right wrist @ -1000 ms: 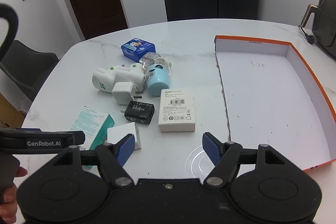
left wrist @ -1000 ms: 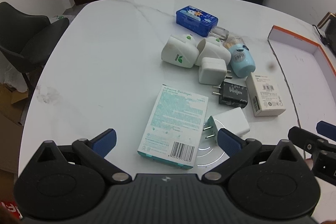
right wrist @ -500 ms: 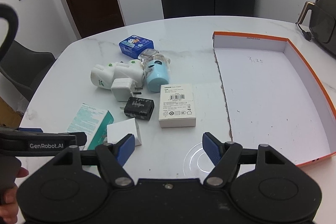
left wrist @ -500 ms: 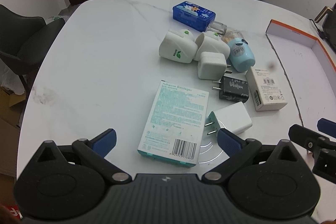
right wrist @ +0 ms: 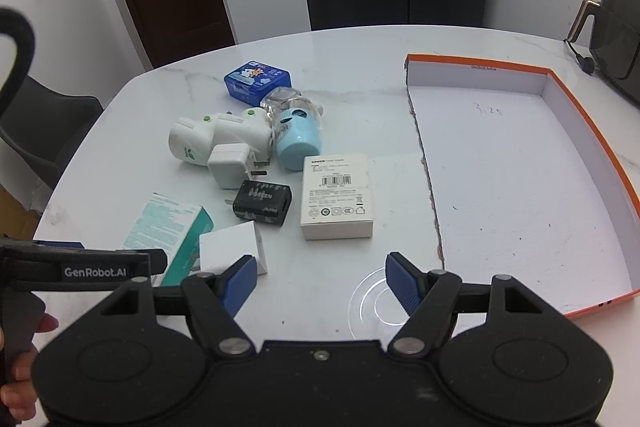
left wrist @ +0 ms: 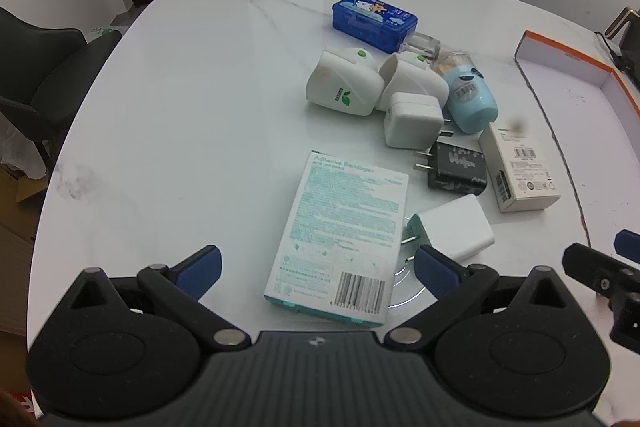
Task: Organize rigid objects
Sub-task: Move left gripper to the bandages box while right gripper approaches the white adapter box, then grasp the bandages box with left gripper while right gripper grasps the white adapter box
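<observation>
Presently on the table [left wrist: 192,115]: bandage box [left wrist: 344,235], flat cardboard, light, lying just ahead of the left claw [left wrist: 316,263], which is spread wide and empty. Likely crushable on its broad faces; best taken across the long edges. White charger [left wrist: 454,227], just beside it, prongs toward the box: hard, smooth, probably slippery; grip its flat sides. Right claw [right wrist: 320,277] likewise agape, holding nothing. Orange-rimmed tray [right wrist: 580,107], unfilled, lies to the right.

White, grey-veined tabletop [left wrist: 192,115]; teal-printed bandage box [left wrist: 344,239]; black charger [left wrist: 458,167]; pale-blue cup [left wrist: 472,99]; orange-rimmed white tray [right wrist: 592,131]; blue tin [left wrist: 374,17].
</observation>
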`<state>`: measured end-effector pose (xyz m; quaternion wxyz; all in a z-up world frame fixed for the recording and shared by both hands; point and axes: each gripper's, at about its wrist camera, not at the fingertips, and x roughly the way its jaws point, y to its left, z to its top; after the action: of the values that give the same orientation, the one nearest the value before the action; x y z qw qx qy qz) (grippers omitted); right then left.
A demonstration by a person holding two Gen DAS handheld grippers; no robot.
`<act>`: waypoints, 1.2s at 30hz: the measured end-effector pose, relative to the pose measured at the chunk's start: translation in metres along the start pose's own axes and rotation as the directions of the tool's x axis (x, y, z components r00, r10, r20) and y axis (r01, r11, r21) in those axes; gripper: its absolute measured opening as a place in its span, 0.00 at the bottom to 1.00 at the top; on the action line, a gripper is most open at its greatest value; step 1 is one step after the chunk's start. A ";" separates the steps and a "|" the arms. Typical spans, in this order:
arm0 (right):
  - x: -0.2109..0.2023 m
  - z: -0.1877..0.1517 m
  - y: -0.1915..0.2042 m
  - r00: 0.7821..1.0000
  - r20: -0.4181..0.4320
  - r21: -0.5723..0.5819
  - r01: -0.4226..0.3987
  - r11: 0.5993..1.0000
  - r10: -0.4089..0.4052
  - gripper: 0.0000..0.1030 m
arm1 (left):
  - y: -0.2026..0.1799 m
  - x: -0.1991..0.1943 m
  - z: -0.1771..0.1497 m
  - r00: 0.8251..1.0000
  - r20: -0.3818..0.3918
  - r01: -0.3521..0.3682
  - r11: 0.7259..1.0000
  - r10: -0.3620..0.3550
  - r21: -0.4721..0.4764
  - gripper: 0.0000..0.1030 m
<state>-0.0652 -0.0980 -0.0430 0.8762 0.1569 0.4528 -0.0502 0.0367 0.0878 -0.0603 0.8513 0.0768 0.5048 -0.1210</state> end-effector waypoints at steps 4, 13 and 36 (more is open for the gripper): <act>0.002 -0.001 -0.002 1.000 0.000 0.001 0.003 1.000 -0.003 0.81 | -0.002 0.006 0.001 1.000 -0.002 0.001 1.000 -0.001 0.016 1.00; 0.008 0.001 -0.007 1.000 0.007 -0.009 0.022 1.000 -0.022 0.81 | 0.002 0.028 0.006 1.000 -0.022 0.017 1.000 -0.016 0.019 1.00; 0.090 0.048 -0.017 0.997 -0.064 -0.045 0.048 0.998 -0.051 0.81 | 0.018 0.025 0.017 0.993 0.063 0.101 0.994 -0.098 -0.049 0.70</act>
<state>0.0210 -0.1244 -0.0936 0.8626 0.1281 0.4860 -0.0570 0.0670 0.0974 -0.0737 0.8608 0.0257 0.4850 -0.1523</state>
